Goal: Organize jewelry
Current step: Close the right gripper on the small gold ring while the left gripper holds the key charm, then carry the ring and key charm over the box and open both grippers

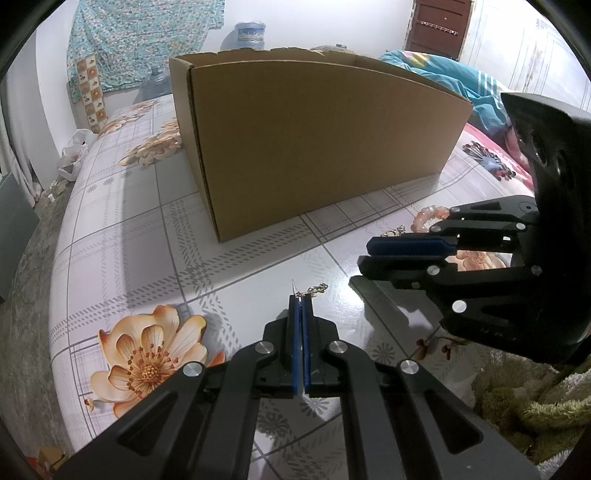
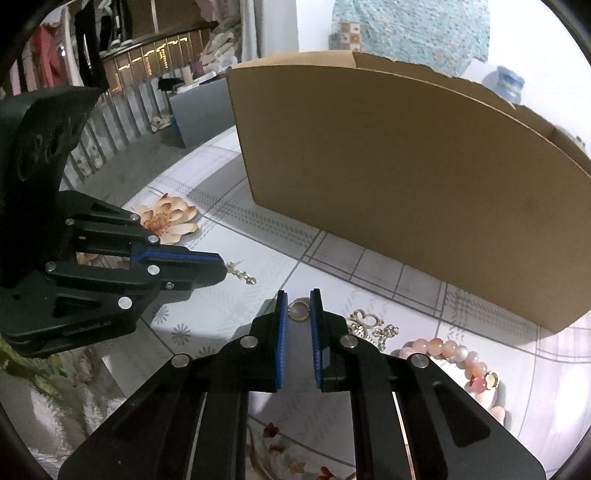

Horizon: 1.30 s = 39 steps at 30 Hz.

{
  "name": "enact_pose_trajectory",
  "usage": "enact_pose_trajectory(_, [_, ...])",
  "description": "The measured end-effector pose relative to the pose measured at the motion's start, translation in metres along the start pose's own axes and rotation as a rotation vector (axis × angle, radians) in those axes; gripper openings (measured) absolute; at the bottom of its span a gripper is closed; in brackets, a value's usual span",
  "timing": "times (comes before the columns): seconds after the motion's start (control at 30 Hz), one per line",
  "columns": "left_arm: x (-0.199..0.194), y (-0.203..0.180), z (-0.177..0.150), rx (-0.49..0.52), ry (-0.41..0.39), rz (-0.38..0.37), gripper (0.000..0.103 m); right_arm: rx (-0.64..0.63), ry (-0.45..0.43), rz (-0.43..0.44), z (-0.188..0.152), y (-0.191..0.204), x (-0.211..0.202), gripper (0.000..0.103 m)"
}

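My left gripper (image 1: 300, 301) is shut on a gold chain piece (image 1: 314, 290) whose links hang out past the fingertips; it shows in the right wrist view (image 2: 242, 273) too. My right gripper (image 2: 299, 295) is open, its blue pads on either side of a gold ring (image 2: 298, 310) lying on the table. It also shows at the right of the left wrist view (image 1: 365, 251). A crystal brooch (image 2: 369, 325) and a pink bead bracelet (image 2: 454, 356) lie right of the ring. An open cardboard box (image 1: 314, 147) stands behind.
The floral tablecloth (image 1: 147, 258) covers the table. A green fuzzy cloth (image 1: 535, 406) lies at the near right edge. Water jugs (image 1: 251, 35) and a patterned hanging cloth stand at the back wall. A railing (image 2: 129, 92) is at the far left.
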<state>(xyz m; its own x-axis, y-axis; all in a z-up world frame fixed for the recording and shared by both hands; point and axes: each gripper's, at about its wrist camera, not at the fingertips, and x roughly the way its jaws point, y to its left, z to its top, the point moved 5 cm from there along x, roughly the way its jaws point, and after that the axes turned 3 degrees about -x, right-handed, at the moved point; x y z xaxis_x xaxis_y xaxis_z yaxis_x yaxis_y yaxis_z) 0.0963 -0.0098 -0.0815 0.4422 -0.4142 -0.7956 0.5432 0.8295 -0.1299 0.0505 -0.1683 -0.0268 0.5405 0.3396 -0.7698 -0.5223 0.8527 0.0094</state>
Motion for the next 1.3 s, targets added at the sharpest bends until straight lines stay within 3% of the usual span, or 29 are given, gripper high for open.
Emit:
enact_pose_trajectory(0.2, [-0.007, -0.001, 0.003, 0.011, -0.019, -0.003, 0.002, 0.017, -0.042, -0.003, 0.004, -0.008, -0.021, 0.01])
enact_pose_trajectory(0.43, [-0.048, -0.016, 0.025, 0.046, -0.144, -0.053, 0.002, 0.043, -0.157, 0.0, 0.03, -0.019, -0.06, 0.01])
enact_pose_trajectory(0.6, [-0.089, -0.035, 0.061, 0.085, -0.282, -0.129, 0.002, 0.066, -0.276, -0.022, 0.069, -0.042, -0.098, 0.01])
enact_pose_trajectory(0.73, [-0.109, -0.036, 0.107, 0.121, -0.375, -0.147, 0.002, 0.116, -0.305, -0.009, 0.092, -0.074, -0.106, 0.01])
enact_pose_trajectory(0.87, [-0.087, -0.031, 0.147, 0.112, -0.326, -0.141, 0.002, 0.178, -0.24, -0.002, 0.104, -0.107, -0.085, 0.01])
enact_pose_trajectory(0.93, [-0.062, -0.029, 0.161, 0.11, -0.255, -0.108, 0.002, 0.221, -0.187, 0.022, 0.108, -0.124, -0.068, 0.01])
enact_pose_trajectory(1.1, [0.002, -0.029, 0.183, 0.027, -0.098, -0.157, 0.002, 0.309, -0.099, 0.03, 0.101, -0.16, -0.038, 0.012])
enact_pose_trajectory(1.2, [0.032, -0.037, 0.194, 0.02, -0.043, -0.173, 0.002, 0.366, -0.089, 0.021, 0.097, -0.179, -0.037, 0.024])
enact_pose_trajectory(1.3, [0.042, -0.037, 0.198, -0.021, -0.018, -0.203, 0.002, 0.422, -0.121, 0.028, 0.094, -0.193, -0.049, 0.028])
